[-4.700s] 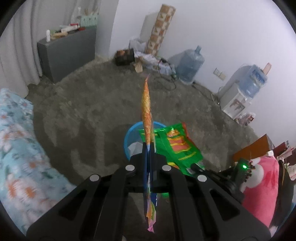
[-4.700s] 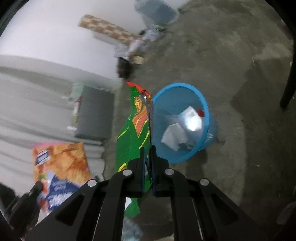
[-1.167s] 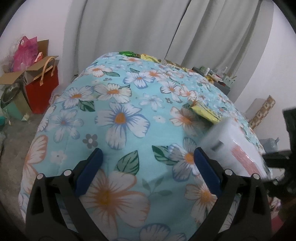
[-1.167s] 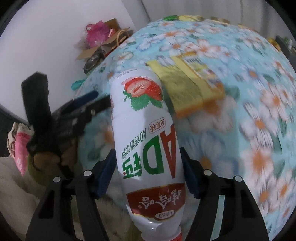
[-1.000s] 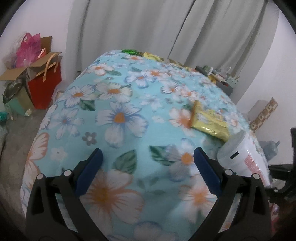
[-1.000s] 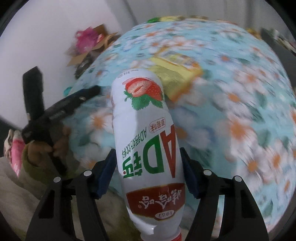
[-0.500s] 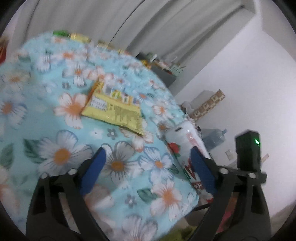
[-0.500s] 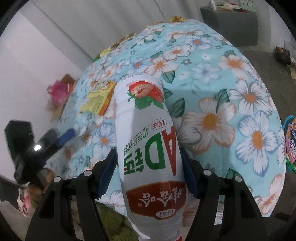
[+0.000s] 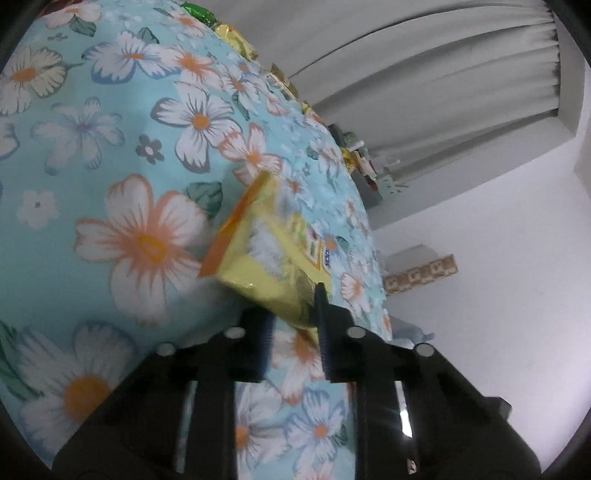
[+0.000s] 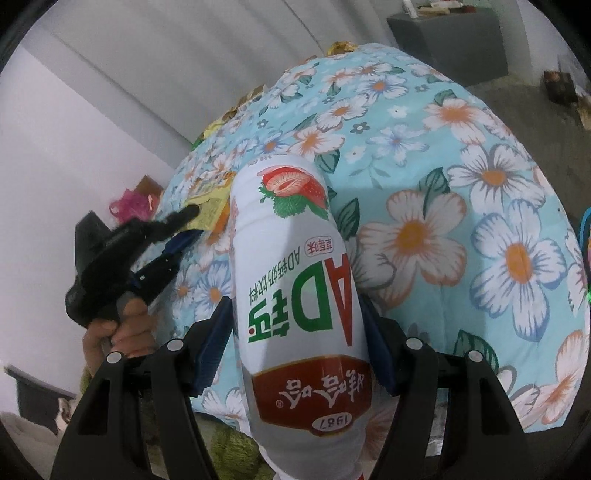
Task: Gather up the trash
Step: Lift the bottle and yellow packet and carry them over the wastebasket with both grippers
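A: Yellow snack wrapper (image 9: 273,258) lying on the floral bedspread (image 9: 110,155), near corner between the blue pads of the left gripper (image 9: 293,332). Jaws closing; right pad against the wrapper's edge, left pad just short of it. No firm pinch visible.

B: Same wrapper (image 10: 208,206) seen from the right wrist view, at the tip of the left gripper (image 10: 184,221), with a hand (image 10: 122,332) wrapped round its handle.

A: And the white strawberry-milk bottle (image 10: 299,295)?

B: Clamped across its body by the right gripper (image 10: 295,347), pads pressing both sides, cap end toward the camera, strawberry end pointing away. Raised above the bedspread (image 10: 461,184).

A: Further out: more wrappers (image 9: 232,35) along the far edge of the bed, grey curtains (image 9: 424,74) behind, a grey cabinet (image 10: 450,40) beyond the bed.
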The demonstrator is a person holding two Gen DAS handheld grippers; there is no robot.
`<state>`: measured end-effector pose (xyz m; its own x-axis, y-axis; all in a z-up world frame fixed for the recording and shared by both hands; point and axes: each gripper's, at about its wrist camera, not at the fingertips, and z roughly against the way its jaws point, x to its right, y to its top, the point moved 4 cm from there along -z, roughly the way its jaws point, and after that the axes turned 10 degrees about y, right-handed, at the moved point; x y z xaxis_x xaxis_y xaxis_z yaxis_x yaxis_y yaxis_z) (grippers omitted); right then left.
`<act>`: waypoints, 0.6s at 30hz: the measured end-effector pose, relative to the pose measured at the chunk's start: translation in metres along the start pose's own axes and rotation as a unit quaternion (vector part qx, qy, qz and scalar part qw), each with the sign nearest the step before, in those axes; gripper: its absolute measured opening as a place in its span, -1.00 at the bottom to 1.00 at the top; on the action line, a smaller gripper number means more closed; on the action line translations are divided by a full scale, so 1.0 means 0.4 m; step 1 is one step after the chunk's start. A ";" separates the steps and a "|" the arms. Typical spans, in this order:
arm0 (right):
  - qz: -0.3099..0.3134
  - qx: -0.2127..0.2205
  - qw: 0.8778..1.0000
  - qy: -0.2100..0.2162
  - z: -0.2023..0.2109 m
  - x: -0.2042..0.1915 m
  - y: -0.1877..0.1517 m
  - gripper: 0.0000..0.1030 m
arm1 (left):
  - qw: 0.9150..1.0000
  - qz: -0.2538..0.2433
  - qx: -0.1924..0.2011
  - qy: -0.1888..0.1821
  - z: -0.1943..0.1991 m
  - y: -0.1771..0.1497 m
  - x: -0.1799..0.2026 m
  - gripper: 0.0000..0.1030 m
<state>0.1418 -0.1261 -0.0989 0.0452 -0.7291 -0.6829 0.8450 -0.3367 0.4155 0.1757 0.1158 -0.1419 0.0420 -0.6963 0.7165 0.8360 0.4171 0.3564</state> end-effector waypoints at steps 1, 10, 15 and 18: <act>-0.003 0.001 1.000 0.003 0.003 0.002 -0.002 0.26 | 1.000 0.000 0.010 -0.004 0.021 -0.003 0.000 -0.79; -0.026 -0.007 1.000 0.014 0.010 0.014 0.004 0.26 | 0.978 -0.179 0.023 0.107 0.262 -0.023 0.075 -0.91; -0.021 -0.013 1.000 0.007 0.011 0.000 0.011 0.25 | 0.944 -0.286 0.023 0.166 0.358 -0.055 0.118 -0.91; -0.016 -0.018 0.999 0.027 -0.006 -0.025 0.021 0.25 | 0.939 -0.299 -0.009 0.169 0.335 -0.076 0.114 -0.91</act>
<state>0.1497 -0.1204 -0.0901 0.0451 -0.6847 -0.7275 0.8652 -0.3373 0.3711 0.0787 0.1494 -0.0396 -0.2689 -0.9499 0.1596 0.7750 -0.1149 0.6215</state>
